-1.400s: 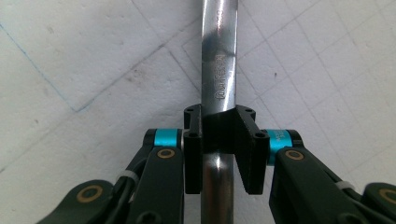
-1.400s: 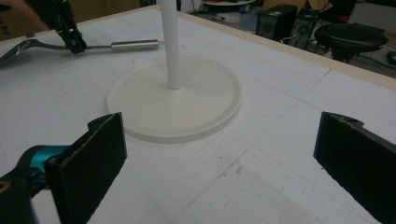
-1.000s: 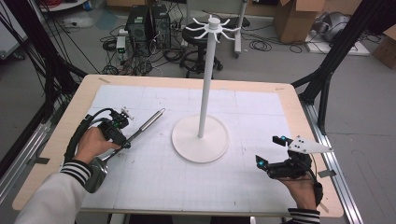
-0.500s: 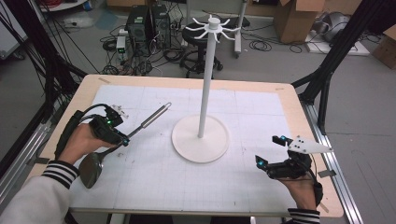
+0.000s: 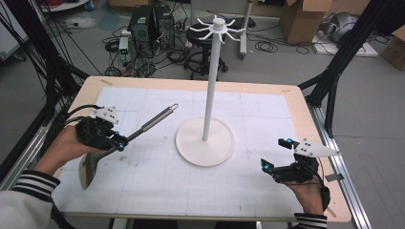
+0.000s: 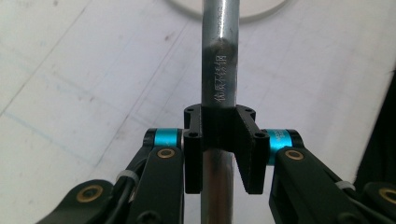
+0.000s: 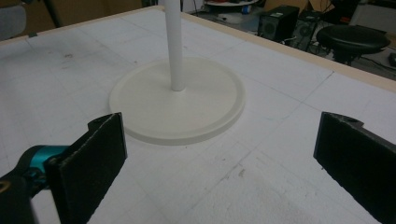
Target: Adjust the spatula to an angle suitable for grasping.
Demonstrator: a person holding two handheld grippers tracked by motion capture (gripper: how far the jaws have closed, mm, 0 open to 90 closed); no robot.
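The metal ladle (image 5: 122,140) hangs over the left part of the table, clamped by its handle in the left gripper (image 5: 107,138). Its bowl sits low, near the person's left hand (image 5: 64,148), and the hooked handle end points up and toward the white stand (image 5: 205,143). In the left gripper view the jaws are pressed against both sides of the shiny handle (image 6: 219,70), which runs straight up between them and carries a short stamped marking.

The right gripper (image 5: 282,160) rests near the right front of the table in the person's right hand (image 5: 305,195), well apart from the ladle. Its jaws stand wide apart with nothing between them; the right gripper view looks through the gap at the stand's round base (image 7: 180,105) and its thin pole.

The table (image 5: 296,102) has a pale wooden rim and a white sheet (image 5: 162,191) ruled in a faint grid, a little scuffed in places. The stand is at the middle, its pole rising to a ring of short hooks (image 5: 217,28) at the top.

Beyond the far edge, on a grey floor, are a black stool (image 5: 203,36), dark computer cases (image 5: 150,28), loose cables and cardboard boxes (image 5: 298,16). Black frame legs (image 5: 346,52) flank the table on both sides.
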